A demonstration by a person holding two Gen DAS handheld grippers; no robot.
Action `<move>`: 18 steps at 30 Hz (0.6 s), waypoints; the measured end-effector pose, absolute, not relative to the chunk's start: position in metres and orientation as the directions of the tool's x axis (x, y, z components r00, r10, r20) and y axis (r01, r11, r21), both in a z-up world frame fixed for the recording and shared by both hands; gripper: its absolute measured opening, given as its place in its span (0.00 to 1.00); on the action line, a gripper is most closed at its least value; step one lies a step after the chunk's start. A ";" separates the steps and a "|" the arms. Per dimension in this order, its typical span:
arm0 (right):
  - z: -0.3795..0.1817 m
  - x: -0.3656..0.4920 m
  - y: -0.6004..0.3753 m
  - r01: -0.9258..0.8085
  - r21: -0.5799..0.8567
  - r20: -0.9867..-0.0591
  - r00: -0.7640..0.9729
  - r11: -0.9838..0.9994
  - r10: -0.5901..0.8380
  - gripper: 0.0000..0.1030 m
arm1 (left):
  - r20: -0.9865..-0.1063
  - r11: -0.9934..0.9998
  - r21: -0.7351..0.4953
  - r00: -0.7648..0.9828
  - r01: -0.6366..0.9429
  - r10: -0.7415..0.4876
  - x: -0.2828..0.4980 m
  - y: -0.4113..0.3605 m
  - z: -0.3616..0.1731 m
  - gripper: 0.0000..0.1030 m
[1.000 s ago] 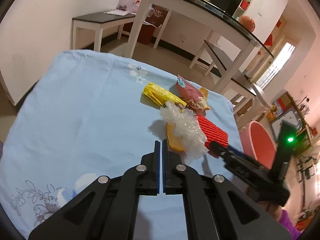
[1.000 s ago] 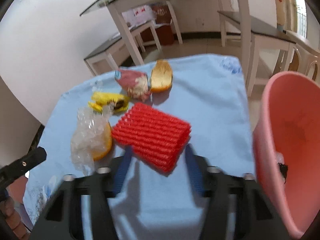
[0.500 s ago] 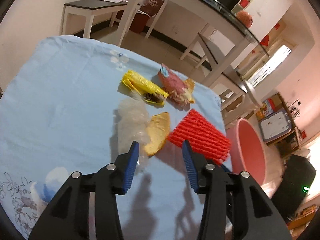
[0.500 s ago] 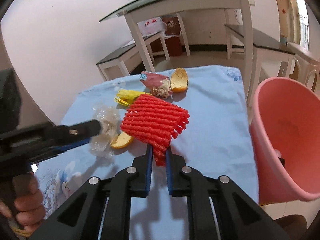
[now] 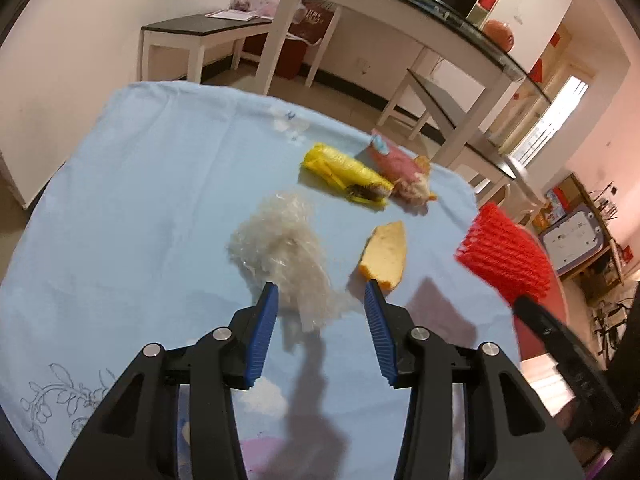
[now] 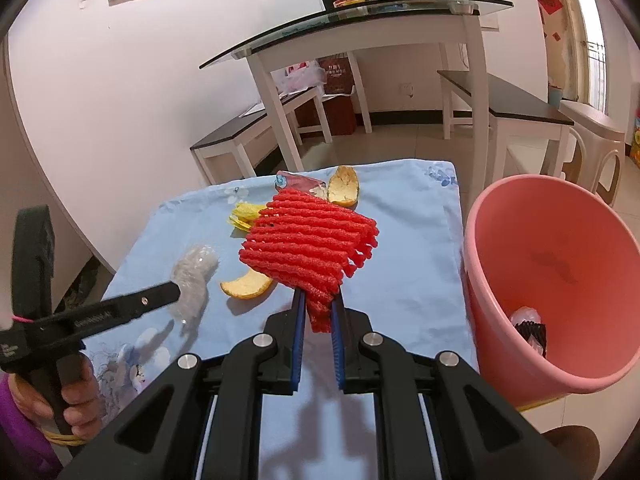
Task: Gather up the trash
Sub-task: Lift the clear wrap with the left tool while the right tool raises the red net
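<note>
My right gripper (image 6: 318, 306) is shut on one edge of a red foam fruit net (image 6: 308, 240), which hangs lifted above the blue cloth. The same red net (image 5: 506, 258) shows at the right of the left wrist view. My left gripper (image 5: 320, 300) stands open just above a crumpled clear plastic wrap (image 5: 280, 248), whose near end lies between the fingers without touching the pads. An orange peel (image 5: 386, 254) lies to its right. Farther back lie a yellow wrapper (image 5: 346, 178) and a pink wrapper (image 5: 396, 168).
A pink bucket (image 6: 560, 288) with some trash inside stands at the table's right edge. A second orange peel (image 6: 343, 187) lies at the far end of the blue tablecloth (image 6: 404, 280). A glass table (image 6: 360, 24) and benches stand beyond.
My left gripper opened and moved over the clear wrap. My right gripper shut on the red net and lifted it off the cloth toward the right.
</note>
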State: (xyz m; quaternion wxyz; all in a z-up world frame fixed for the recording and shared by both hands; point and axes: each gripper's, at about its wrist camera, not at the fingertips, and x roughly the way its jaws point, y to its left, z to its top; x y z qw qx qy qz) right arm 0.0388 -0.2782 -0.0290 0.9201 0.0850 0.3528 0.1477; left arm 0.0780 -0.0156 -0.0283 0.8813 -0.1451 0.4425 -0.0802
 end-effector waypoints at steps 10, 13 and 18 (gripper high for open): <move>-0.025 0.032 -0.285 -0.192 0.259 -0.617 0.720 0.946 0.316 0.11 | -0.762 0.921 -0.384 0.584 -0.060 -0.280 0.074 0.000 -0.034 0.44; -0.023 0.030 -0.284 -0.195 0.260 -0.611 0.725 0.946 0.317 0.11 | -0.764 0.929 -0.362 0.596 -0.078 -0.247 0.080 -0.006 -0.031 0.44; -0.022 0.026 -0.289 -0.188 0.257 -0.608 0.731 0.948 0.310 0.11 | -0.809 0.951 -0.293 0.555 -0.098 -0.192 0.087 -0.013 -0.041 0.44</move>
